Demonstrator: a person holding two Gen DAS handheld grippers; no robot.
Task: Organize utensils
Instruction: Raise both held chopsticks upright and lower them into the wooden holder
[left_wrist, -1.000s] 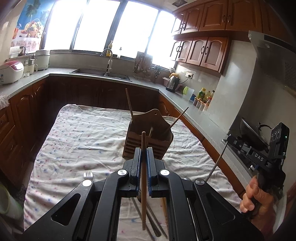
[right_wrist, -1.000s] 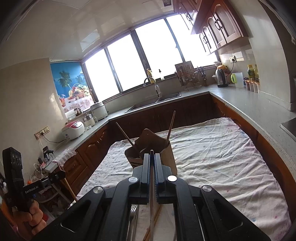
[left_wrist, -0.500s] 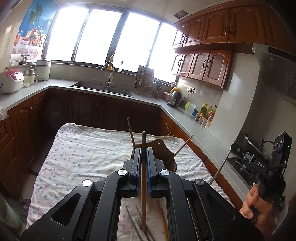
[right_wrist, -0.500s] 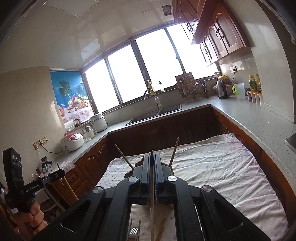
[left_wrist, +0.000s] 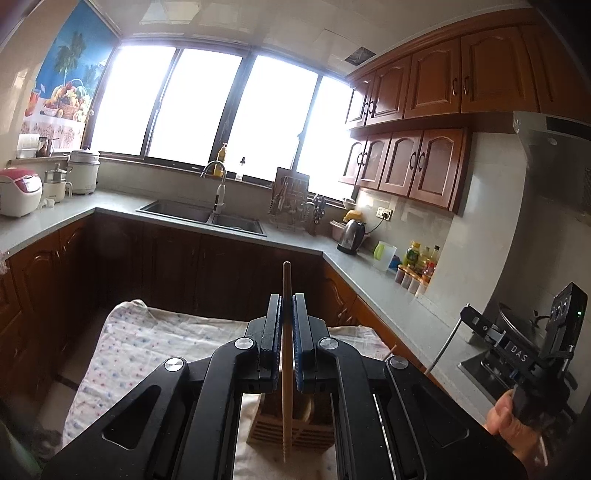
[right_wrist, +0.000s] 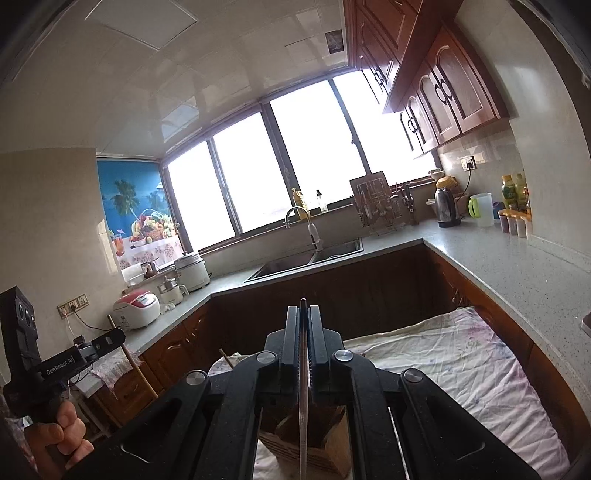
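**Inspector:** Left wrist view first. State of the tongs?

**Assistant:** The left tongs (left_wrist: 287, 332) are clenched on a wooden chopstick (left_wrist: 286, 376). It stands upright between the pads, its blunt end above the fingertips and its thin end hanging low in the frame. Behind and below it sits a wooden holder (left_wrist: 317, 428) on the cloth (left_wrist: 147, 339) that covers the tabletop.

**Inspector:** Is the tip inside the holder?

**Assistant:** I cannot tell; the tip overlaps the holder's slatted front, and depth is poor here. At the far right, the right tongs (left_wrist: 466, 314) appear side on, held by a hand (left_wrist: 513, 424), with a thin metal rod (left_wrist: 443, 345) angling down from them.

**Inspector:** Right wrist view.

**Assistant:** The right tongs (right_wrist: 303, 343) are shut tight on a slim metal utensil (right_wrist: 303, 406), probably a chopstick, upright between the pads. The holder (right_wrist: 332, 443) lies directly beneath, on the cloth (right_wrist: 461, 362). At the left edge the other hand (right_wrist: 59, 439) grips the left tongs (right_wrist: 118, 334), with the wooden chopstick (right_wrist: 142, 373) sloping down from them.
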